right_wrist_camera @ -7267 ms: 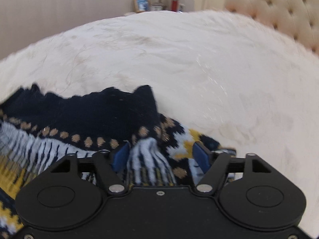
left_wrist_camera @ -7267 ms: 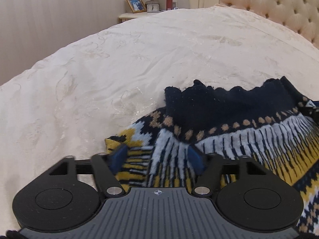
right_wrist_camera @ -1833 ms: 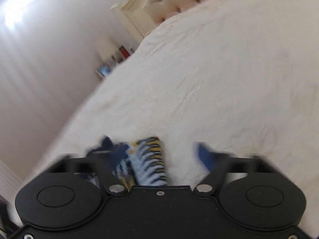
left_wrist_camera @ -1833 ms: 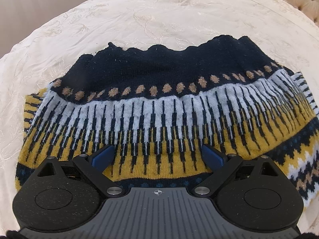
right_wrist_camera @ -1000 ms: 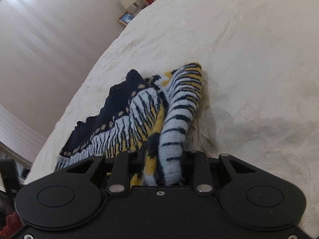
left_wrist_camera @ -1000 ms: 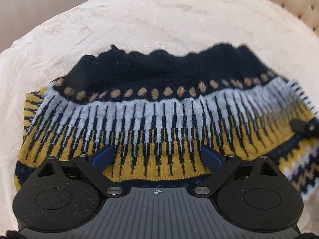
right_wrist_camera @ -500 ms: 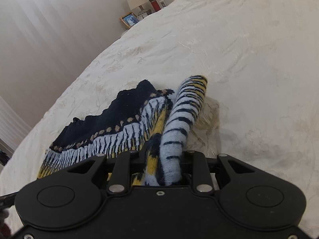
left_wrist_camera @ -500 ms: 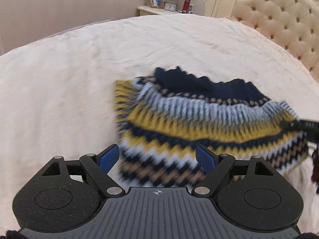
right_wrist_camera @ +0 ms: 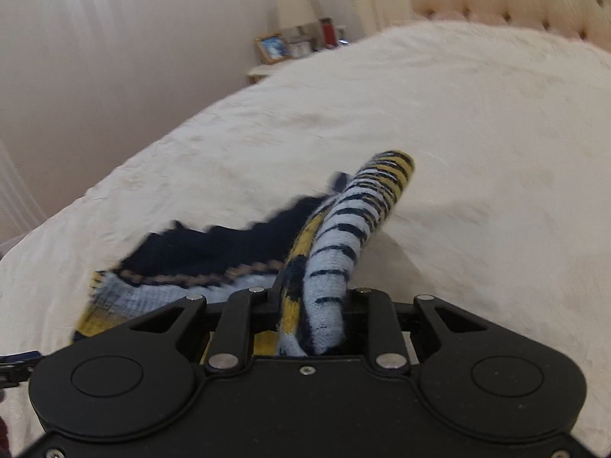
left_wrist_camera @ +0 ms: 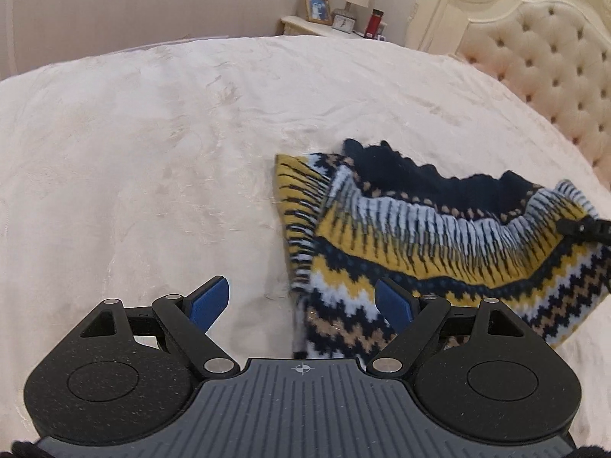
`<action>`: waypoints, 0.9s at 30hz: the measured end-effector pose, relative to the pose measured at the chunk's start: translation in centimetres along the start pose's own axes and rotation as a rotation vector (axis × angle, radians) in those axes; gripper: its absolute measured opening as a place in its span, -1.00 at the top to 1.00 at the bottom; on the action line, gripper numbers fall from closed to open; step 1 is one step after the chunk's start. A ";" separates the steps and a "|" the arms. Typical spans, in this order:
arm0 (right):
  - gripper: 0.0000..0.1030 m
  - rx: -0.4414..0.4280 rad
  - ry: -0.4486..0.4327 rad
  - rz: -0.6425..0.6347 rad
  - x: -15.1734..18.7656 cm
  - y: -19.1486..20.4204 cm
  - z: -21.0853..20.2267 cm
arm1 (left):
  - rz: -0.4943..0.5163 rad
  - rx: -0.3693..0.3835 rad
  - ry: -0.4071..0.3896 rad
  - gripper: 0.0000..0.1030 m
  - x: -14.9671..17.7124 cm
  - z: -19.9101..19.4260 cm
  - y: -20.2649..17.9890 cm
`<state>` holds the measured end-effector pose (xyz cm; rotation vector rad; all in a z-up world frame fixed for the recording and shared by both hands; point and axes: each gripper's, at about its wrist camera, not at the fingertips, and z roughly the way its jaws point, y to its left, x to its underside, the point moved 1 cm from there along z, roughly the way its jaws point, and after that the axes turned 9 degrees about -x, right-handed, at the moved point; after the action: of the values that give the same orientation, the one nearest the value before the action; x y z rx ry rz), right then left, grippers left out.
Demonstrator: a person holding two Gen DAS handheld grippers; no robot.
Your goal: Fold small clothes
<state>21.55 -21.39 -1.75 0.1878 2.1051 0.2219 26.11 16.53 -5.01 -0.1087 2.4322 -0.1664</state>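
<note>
While the cream bed (left_wrist_camera: 152, 145) fills most of both views, its tufted headboard (left_wrist_camera: 542, 61) rises at the far right edge. The patterned knit sweater (left_wrist_camera: 439, 236) lies on the bed, nearer the headboard side than the middle, with its navy hem toward the headboard and one end lifted clear of the cover. Beyond the bed's far corner, beside the headboard, a nightstand (left_wrist_camera: 305, 24) carries a lamp, a framed picture (left_wrist_camera: 317, 8) and a red bottle (left_wrist_camera: 377, 23).

The left gripper (left_wrist_camera: 301, 303) hovers over the bed's near part, its jaws spread wide and holding nothing; the sweater's edge lies below, between its blue pads. The right gripper (right_wrist_camera: 311, 315) has its jaws closing, clamped on a bunched fold of the sweater, raised off the bed.
</note>
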 end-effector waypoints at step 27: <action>-0.02 -0.261 -0.009 -0.239 4.5 17.6 6.4 | -0.187 0.009 0.012 -0.62 -0.8 1.1 6.7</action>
<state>25.49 -2.75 -4.68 -0.2165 2.0448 0.3481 27.19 23.13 -6.36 -0.3327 2.4314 -0.2625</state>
